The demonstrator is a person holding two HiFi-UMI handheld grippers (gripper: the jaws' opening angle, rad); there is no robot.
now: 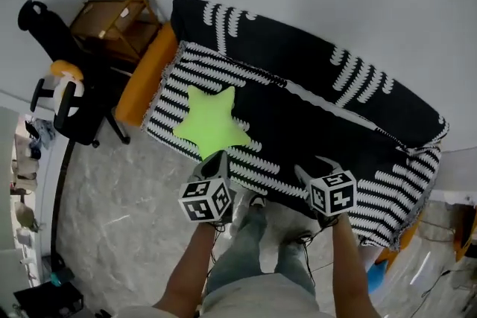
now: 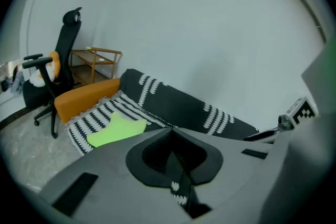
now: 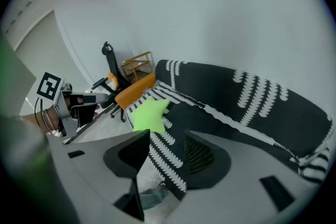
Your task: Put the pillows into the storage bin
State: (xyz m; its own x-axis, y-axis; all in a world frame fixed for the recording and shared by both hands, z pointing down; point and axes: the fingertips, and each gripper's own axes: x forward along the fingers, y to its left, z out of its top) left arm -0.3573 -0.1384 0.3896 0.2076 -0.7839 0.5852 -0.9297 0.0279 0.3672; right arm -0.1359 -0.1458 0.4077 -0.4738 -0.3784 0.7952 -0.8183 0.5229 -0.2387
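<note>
A lime-green star-shaped pillow [image 1: 211, 123] lies flat on the left part of a sofa [image 1: 335, 97] that is draped in a black throw with white stripes. The same pillow [image 2: 116, 129] shows in the left gripper view, and the pillow [image 3: 150, 113] shows in the right gripper view. My left gripper [image 1: 218, 157] hovers at the sofa's front edge just below the pillow, shut, with nothing held. Its jaws meet in a line in the left gripper [image 2: 172, 134] view. My right gripper [image 1: 315, 169] is open over the front edge further right, empty. No storage bin shows in any view.
An orange sofa arm [image 1: 145, 74] ends the sofa on the left. Beyond it stand a black office chair [image 1: 67, 97] and a wooden side rack [image 1: 115, 18]. The person's legs [image 1: 253, 249] stand on grey marble floor [image 1: 127, 212]. A white wall backs the sofa.
</note>
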